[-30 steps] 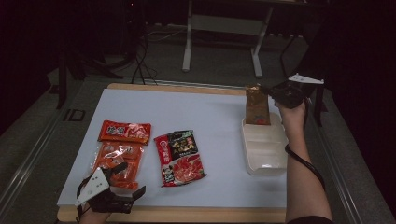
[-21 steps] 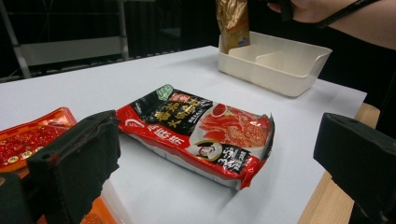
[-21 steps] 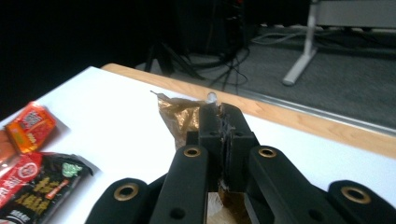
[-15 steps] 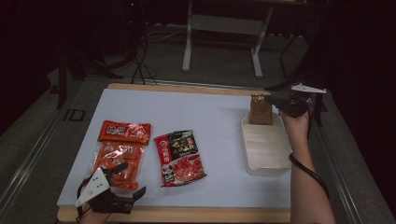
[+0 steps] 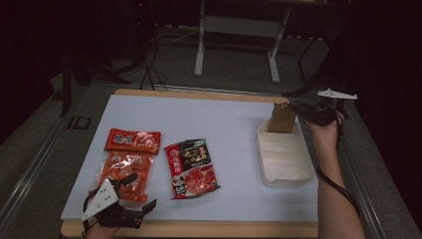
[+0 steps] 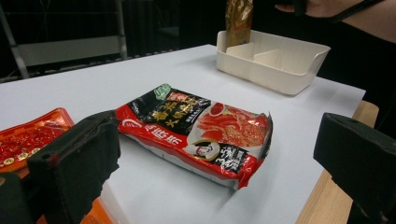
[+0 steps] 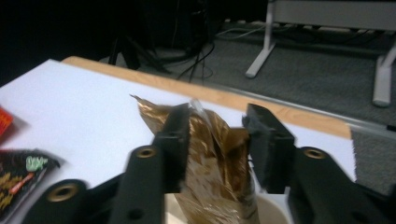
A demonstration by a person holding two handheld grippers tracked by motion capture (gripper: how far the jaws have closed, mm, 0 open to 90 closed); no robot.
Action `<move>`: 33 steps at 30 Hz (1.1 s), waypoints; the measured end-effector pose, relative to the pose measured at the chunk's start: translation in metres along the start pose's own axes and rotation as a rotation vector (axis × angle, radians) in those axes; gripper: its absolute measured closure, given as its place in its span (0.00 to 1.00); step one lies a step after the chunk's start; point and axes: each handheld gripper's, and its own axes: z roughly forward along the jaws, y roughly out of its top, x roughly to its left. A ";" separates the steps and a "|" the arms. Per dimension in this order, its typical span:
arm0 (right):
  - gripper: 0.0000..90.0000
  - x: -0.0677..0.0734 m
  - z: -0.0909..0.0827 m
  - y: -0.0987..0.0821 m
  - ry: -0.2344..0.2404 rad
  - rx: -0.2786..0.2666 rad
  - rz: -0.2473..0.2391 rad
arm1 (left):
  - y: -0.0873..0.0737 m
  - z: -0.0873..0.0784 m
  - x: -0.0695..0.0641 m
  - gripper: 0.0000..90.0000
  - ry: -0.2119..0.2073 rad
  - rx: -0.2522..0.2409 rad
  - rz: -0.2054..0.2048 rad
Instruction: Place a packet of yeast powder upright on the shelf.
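Observation:
A brown foil packet [image 5: 282, 118] stands upright in the far compartment of a white divided tray [image 5: 283, 159] at the table's right. My right gripper [image 5: 297, 106] reaches its top from the right. In the right gripper view its jaws [image 7: 217, 116] have just been opening and stand either side of the packet [image 7: 215, 158] without squeezing it. My left gripper [image 5: 141, 191] rests open at the near left, over the near end of an orange-red packet [image 5: 124, 167]. A red and black packet [image 5: 191, 167] lies flat beside it, and also shows between the left jaws [image 6: 201, 133].
The white sheet [image 5: 209, 119] covers a wooden table with its edge showing at front [image 5: 199, 229]. The tray's two nearer compartments [image 6: 285, 58] hold nothing. A metal stand's legs [image 5: 236, 50] and cables lie on the dark floor beyond.
The right hand carried the brown packet a little right and down into the tray's far compartment, and its jaws opened from a tight grip. The left gripper stayed put.

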 end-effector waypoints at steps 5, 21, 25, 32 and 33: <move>0.51 0.008 -0.007 0.010 -0.015 -0.024 0.016 | 0.000 0.000 0.000 0.01 0.006 0.007 0.014; 0.14 0.066 -0.040 0.023 0.029 -0.158 -0.051 | 0.006 0.007 0.000 0.03 0.046 0.008 -0.012; 0.15 0.085 -0.048 0.014 0.075 -0.156 -0.123 | 0.011 0.010 -0.002 0.03 0.020 0.049 -0.045; 0.15 0.118 -0.069 -0.008 0.134 -0.171 -0.161 | 0.020 0.014 0.005 0.03 0.017 0.117 -0.075; 0.15 0.118 -0.069 -0.008 0.134 -0.171 -0.161 | 0.020 0.014 0.005 0.03 0.017 0.117 -0.075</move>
